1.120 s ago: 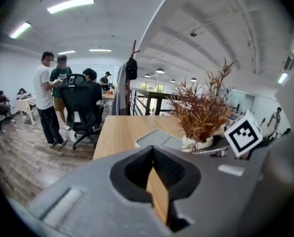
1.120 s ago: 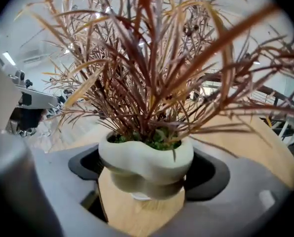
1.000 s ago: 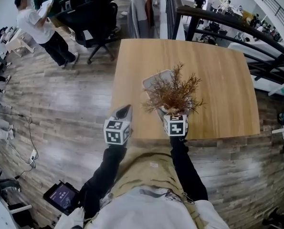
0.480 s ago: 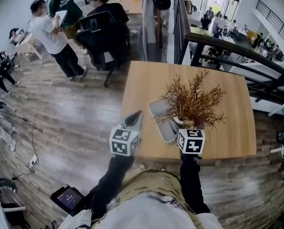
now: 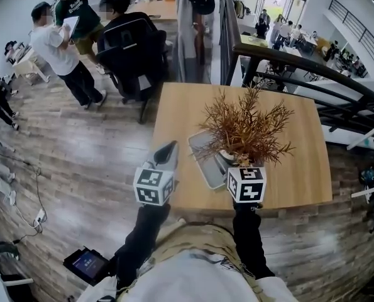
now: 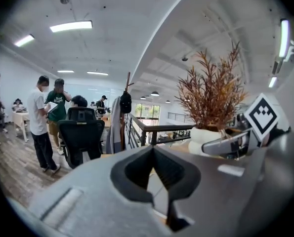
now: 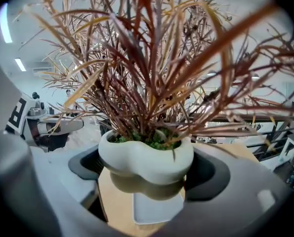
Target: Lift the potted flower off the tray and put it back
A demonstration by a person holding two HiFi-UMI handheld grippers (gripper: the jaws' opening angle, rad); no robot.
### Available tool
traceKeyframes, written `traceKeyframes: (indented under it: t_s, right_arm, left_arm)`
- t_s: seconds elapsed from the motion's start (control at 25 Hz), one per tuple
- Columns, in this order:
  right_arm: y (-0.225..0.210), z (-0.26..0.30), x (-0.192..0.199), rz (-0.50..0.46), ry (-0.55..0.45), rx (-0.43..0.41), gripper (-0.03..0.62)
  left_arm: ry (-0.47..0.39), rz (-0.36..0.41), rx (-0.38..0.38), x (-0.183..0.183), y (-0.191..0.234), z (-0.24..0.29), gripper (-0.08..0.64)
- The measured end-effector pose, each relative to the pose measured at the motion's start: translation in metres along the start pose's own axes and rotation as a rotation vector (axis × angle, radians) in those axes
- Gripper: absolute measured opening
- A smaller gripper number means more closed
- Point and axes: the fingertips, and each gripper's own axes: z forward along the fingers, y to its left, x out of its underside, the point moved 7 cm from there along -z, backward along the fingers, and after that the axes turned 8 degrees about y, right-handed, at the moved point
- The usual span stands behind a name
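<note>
My right gripper (image 5: 231, 163) is shut on the white pot (image 7: 147, 157) of a potted flower with dry reddish-brown fronds (image 5: 243, 129). The pot hangs above the grey tray (image 5: 202, 155), clear of it; in the right gripper view the tray (image 7: 156, 209) shows below the pot's base. My left gripper (image 5: 166, 151) is held in the air to the left of the tray, jaws shut and empty. The left gripper view shows its closed tips (image 6: 153, 151) and, to the right, the potted flower (image 6: 211, 90).
The wooden table (image 5: 293, 137) carries only the tray near its front left. An office chair (image 5: 133, 39) and several people stand beyond the table's far left corner. A dark railing (image 5: 287, 58) runs behind and right.
My right gripper has risen with the potted flower, so the pot now hangs higher over the tray. My left gripper has stayed shut beside it.
</note>
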Motion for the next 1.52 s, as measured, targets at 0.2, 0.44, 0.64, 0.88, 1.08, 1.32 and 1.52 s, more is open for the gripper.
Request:
traceKeyframes:
  t_s: [0.2, 0.44, 0.64, 0.88, 1.08, 1.32, 1.52]
  right_arm:
    - [0.0, -0.005, -0.001, -0.005, -0.013, -0.003, 0.497]
    - [0.001, -0.009, 0.0, -0.008, -0.02, -0.007, 0.497]
    - [-0.001, -0.009, 0.0, -0.008, -0.025, -0.008, 0.497]
    - [0.0, -0.009, -0.001, -0.005, -0.029, -0.01, 0.497]
    - [0.0, -0.012, 0.003, -0.001, -0.02, -0.008, 0.497]
    - [-0.003, -0.01, 0.012, 0.005, -0.018, -0.006, 0.497]
    - [-0.005, -0.004, 0.016, 0.005, -0.035, 0.002, 0.497]
  left_arm:
    - [-0.012, 0.002, -0.003, -0.001, -0.002, 0.0, 0.0]
    - [-0.023, -0.014, 0.008, -0.002, -0.006, 0.001, 0.0]
    - [-0.022, -0.008, 0.018, -0.002, -0.008, 0.004, 0.002]
    - [-0.019, -0.009, 0.024, -0.001, -0.009, 0.004, 0.002]
    - [-0.008, -0.007, 0.026, 0.002, -0.012, 0.0, 0.002]
    - [0.019, 0.008, 0.029, 0.011, -0.018, 0.003, 0.002]
    - [0.04, 0.006, 0.028, 0.018, -0.016, 0.006, 0.002]
